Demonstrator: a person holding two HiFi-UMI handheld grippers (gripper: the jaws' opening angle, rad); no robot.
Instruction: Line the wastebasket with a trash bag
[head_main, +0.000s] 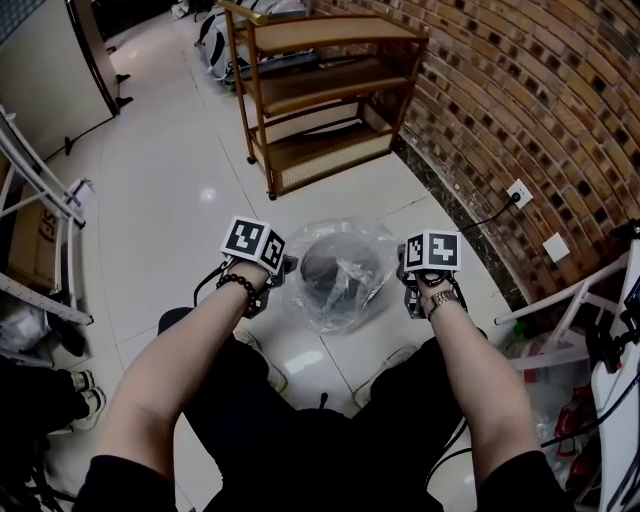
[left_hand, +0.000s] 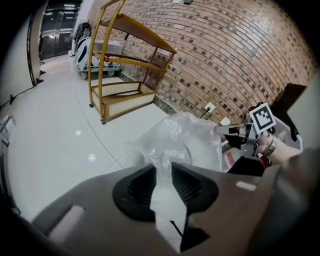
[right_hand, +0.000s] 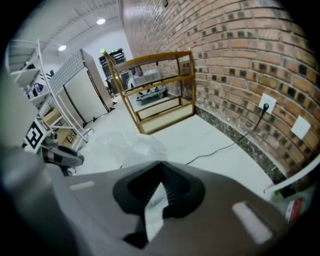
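View from above of a person's two bare forearms reaching down toward a white tiled floor (head_main: 170, 170), each hand holding marker-cubed tongs. At far left stand a white metal rack (head_main: 40, 190) and a cardboard box (head_main: 30, 235). The left tongs (head_main: 280, 272) are at the left edge of a clear trash bag (head_main: 365, 245). Seen along their own length, the left tongs (left_hand: 163, 170) are closed partway on a bunched fold of the film, which runs down through the narrow gap between the ribbed pads. In the middle, on the floor just in front of the person's legs, stands a dark grey round wastebasket (head_main: 328, 268). The bag billows loosely over and around its top, crumpled and puffed with air. Behind it stands an empty wooden shelf unit (head_main: 320, 100). The right tongs (head_main: 408, 285) meet the bag's right edge. Seen up close, the right tongs (right_hand: 161, 182) are fully closed, pinching a thin strip of the plastic. At far right a brick wall (head_main: 520, 90) curves away, with a white wall outlet (head_main: 518, 192) and a dark cord leading from it. The lining seems about midway: the bag is open and held on both sides over the basket. Seating it inside and folding its edge over the rim look not yet done, and whether the mouth already circles the rim cannot be told.
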